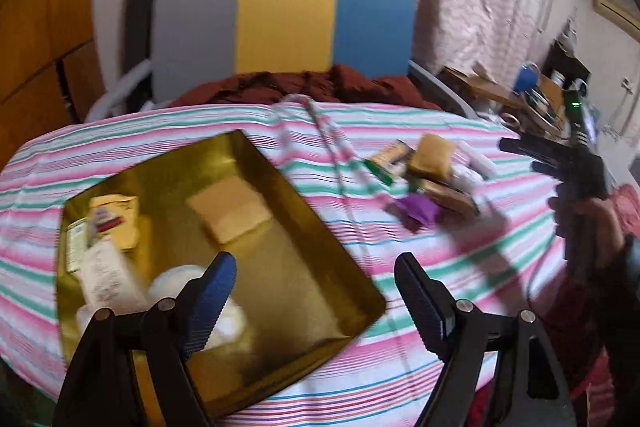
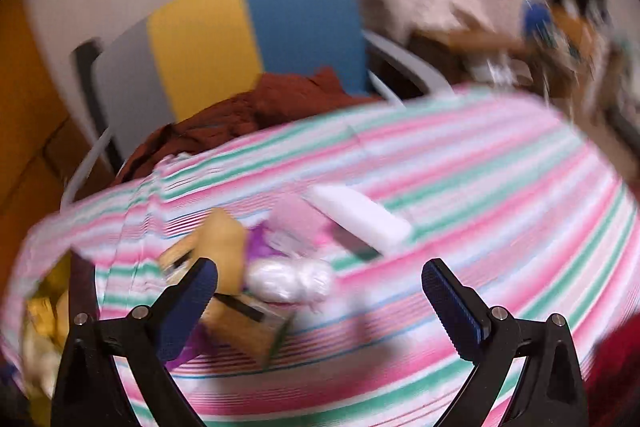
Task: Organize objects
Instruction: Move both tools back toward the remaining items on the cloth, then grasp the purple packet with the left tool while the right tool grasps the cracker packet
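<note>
Gold tray (image 1: 304, 227) beneath left fingers (image 1: 212, 291).

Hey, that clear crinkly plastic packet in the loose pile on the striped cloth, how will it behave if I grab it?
The clear packet looks soft and lumpy, so it would probably squash rather than stay stiff. Its glossy film may slip between the pads. It seems light; the open right tool could nudge it sideways.

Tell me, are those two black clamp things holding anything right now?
No. The left gripper and the right gripper both have their jaws spread wide with nothing between them.
</note>
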`<state>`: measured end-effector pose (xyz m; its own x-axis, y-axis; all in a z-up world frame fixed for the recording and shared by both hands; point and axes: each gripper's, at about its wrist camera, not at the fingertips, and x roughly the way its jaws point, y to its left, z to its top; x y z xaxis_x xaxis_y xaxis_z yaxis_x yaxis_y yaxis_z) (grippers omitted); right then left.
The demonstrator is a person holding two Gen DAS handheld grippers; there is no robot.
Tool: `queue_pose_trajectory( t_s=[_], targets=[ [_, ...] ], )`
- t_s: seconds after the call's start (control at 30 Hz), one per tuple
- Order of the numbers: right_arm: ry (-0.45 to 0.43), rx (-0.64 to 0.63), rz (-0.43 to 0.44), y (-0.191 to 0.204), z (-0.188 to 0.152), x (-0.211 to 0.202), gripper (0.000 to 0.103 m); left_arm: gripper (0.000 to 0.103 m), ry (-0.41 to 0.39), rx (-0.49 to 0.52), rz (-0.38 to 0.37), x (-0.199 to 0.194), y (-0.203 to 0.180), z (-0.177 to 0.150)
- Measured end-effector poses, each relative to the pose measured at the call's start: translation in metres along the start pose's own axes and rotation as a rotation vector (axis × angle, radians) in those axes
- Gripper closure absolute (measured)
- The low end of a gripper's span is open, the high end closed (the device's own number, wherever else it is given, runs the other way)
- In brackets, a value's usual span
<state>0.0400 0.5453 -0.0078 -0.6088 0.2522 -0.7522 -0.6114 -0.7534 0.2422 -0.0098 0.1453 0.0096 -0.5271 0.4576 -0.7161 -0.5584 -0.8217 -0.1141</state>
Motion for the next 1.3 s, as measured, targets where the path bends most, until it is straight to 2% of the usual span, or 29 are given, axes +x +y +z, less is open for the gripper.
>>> queue_pose_trajectory(
  t_s=[0.17, 0.33, 0.5, 0.87, 1.1, 1.23, 1.3],
  targets=[
    [0.026, 0.086, 0.037, -0.018, 0.001, 0.001, 0.0, 0.022, 0.051, 0.084, -0.036, 0.024, -0.038, 0.007],
    [0.048, 0.073, 0.052, -0.014, 0.0, 0.003, 0.0, 0.022, 0.098, 0.162, -0.086, 0.049, -0.073, 0.014],
    [0.061, 0.069, 0.076, -0.012, -0.002, 0.002, 0.0, 0.027, 0.132, 0.251, -0.104, 0.075, -0.103, 0.027],
    [0.115, 0.085, 0.119, -0.014, -0.002, 0.013, 0.0, 0.029, 0.21, 0.376, -0.101, 0.144, -0.131, 0.059],
    [0.142, 0.069, 0.125, -0.01, -0.004, 0.018, 0.0, 0.033, 0.275, 0.45, -0.129, 0.181, -0.143, 0.062],
    [0.159, 0.056, 0.13, -0.006, -0.005, 0.022, 0.0, 0.042, 0.312, 0.476, -0.125, 0.197, -0.146, 0.056],
    [0.169, 0.045, 0.13, -0.004, -0.006, 0.024, 0.0, 0.054, 0.332, 0.46, -0.134, 0.202, -0.145, 0.054]
  ],
)
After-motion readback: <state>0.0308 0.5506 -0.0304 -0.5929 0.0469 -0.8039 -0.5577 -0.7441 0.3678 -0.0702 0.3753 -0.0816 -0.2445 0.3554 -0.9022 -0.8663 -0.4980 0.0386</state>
